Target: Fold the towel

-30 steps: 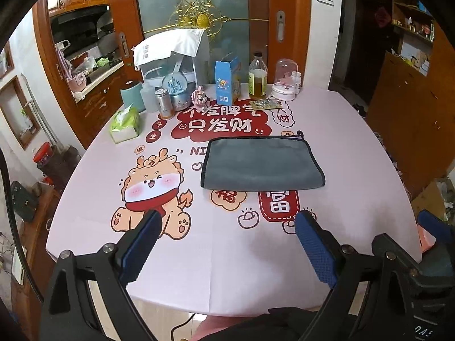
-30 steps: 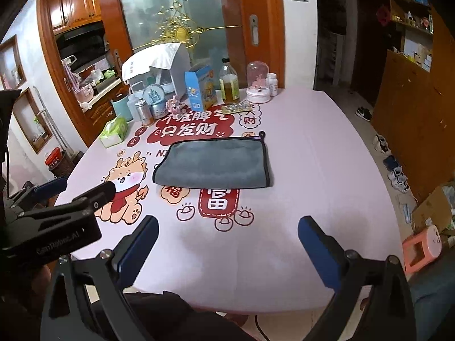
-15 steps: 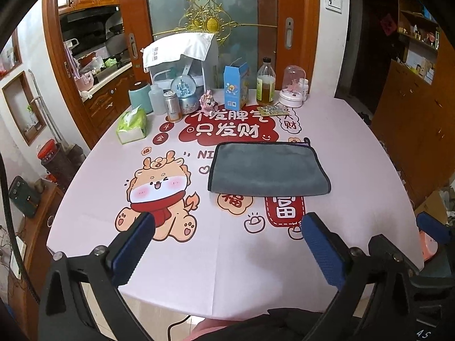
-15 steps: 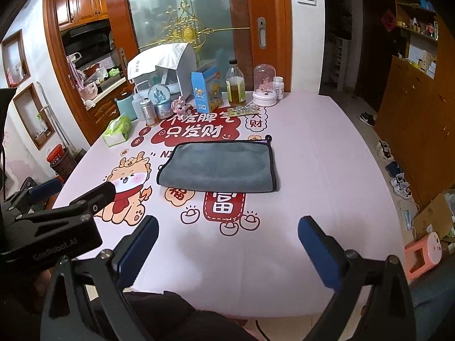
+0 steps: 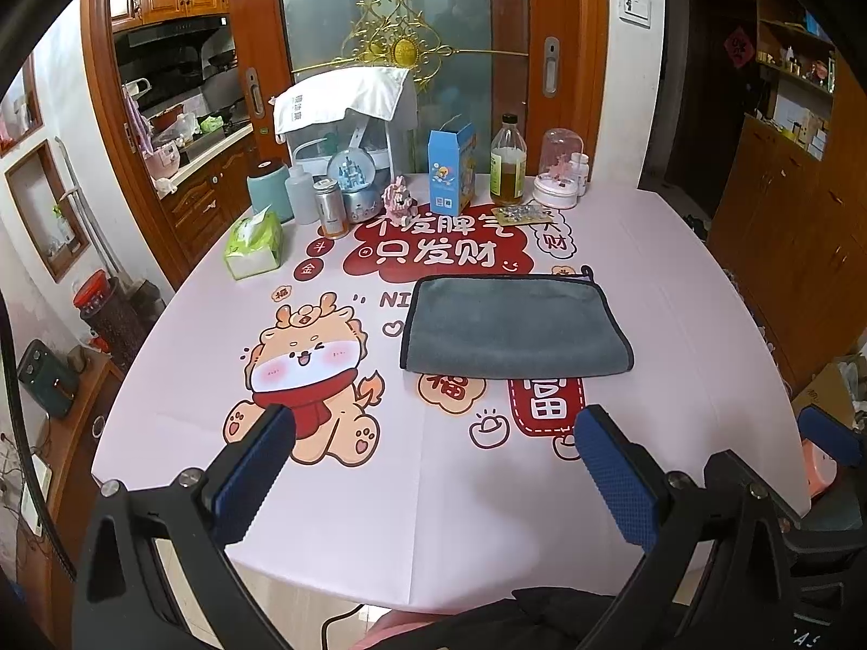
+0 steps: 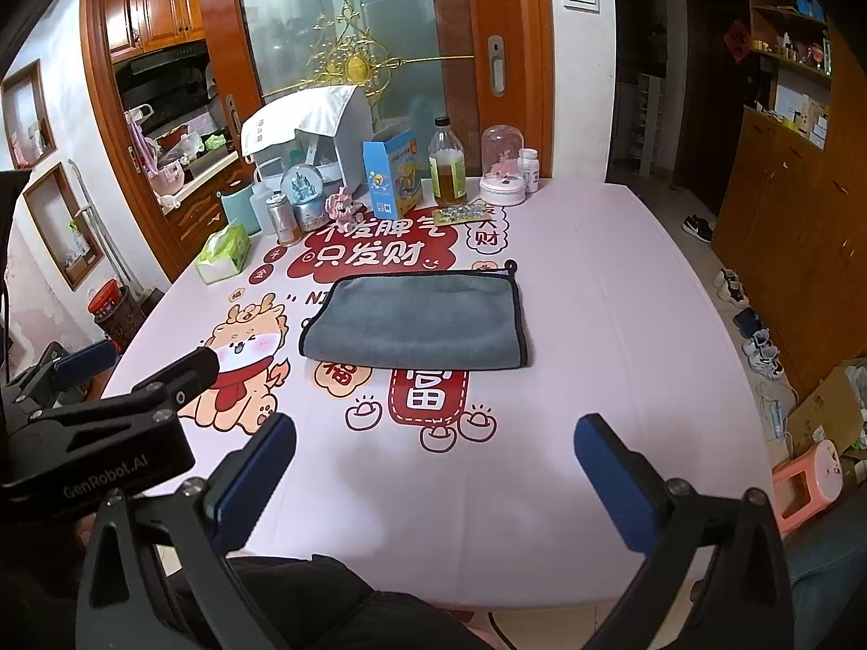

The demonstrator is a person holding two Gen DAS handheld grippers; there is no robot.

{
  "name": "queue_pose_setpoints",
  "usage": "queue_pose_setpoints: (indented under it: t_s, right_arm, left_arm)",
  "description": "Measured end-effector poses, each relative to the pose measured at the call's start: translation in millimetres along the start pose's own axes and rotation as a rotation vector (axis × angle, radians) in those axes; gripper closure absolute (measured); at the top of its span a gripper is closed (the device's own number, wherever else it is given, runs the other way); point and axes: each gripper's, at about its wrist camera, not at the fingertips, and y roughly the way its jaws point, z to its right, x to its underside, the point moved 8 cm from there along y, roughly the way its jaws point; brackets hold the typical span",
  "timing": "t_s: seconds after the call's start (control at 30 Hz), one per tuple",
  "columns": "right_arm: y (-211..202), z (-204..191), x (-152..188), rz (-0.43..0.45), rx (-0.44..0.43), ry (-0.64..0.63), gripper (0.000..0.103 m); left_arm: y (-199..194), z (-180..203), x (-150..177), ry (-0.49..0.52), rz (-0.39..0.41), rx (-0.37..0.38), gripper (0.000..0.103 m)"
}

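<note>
Two grippers hang over the near edge of your table (image 5: 677,292), a wide top under a pink cloth printed with a cartoon dragon and red characters. Largest on that surface is the grey towel (image 5: 515,327), lying flat near the middle, well apart from both tools; its rounded near edge and the dark binding along the far and side edges suggest it is already doubled once, so I judge either one more fold is due or the job is nearly closed. A small hanging loop shows at its far right corner. Behind it, along the far edge, stand the bystanders: a white appliance (image 5: 347,124) under a draped cloth, a blue carton (image 5: 451,168), an oil bottle (image 5: 508,162), and to the left a green tissue pack (image 5: 253,245), all out of the folding area. Your left gripper (image 5: 433,433) has its jaws spread wide and holds nothing, aimed straight at the towel's near edge. Your right gripper (image 6: 433,444) is likewise wide and unloaded, set just beside the left one and facing the towel's right end, which would suit taking both near corners at once if another fold is wanted.
</note>
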Motion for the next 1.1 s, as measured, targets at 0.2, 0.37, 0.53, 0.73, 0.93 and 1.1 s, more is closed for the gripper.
queue_pose_setpoints:
  t_s: [0.2,0.37,0.53,0.73,0.93,1.1]
  right_arm:
    - [0.1,0.3,0.2,0.001,0.001,0.001,0.0]
    - [0.8,0.1,0.2,-0.001,0.001,0.001,0.0]
    - [0.7,0.2,0.4,-0.001,0.001,0.002,0.0]
    - [0.6,1.3,0.0,-0.001,0.001,0.002,0.0]
    - [1.0,0.8,-1.2,-0.002,0.001,0.002,0.0]
    - [1.4,1.1,-0.9,-0.002,0.001,0.003,0.0]
  left_arm:
    - [0.2,0.3,0.3,0.0,-0.001,-0.001,0.001]
    - [0.6,0.0,0.9,0.0,-0.004,0.002,0.001]
    - [0.7,-1.0,0.4,-0.001,-0.004,0.002,0.001]
    - [1.6,-3.6,1.3,-0.001,-0.006,0.003,0.001]
    - [2.6,-5.3,2.3,0.0,-0.008,0.004,0.001]
    - [2.4,-4.8,1.6,0.001,-0.007,0.003,0.001]
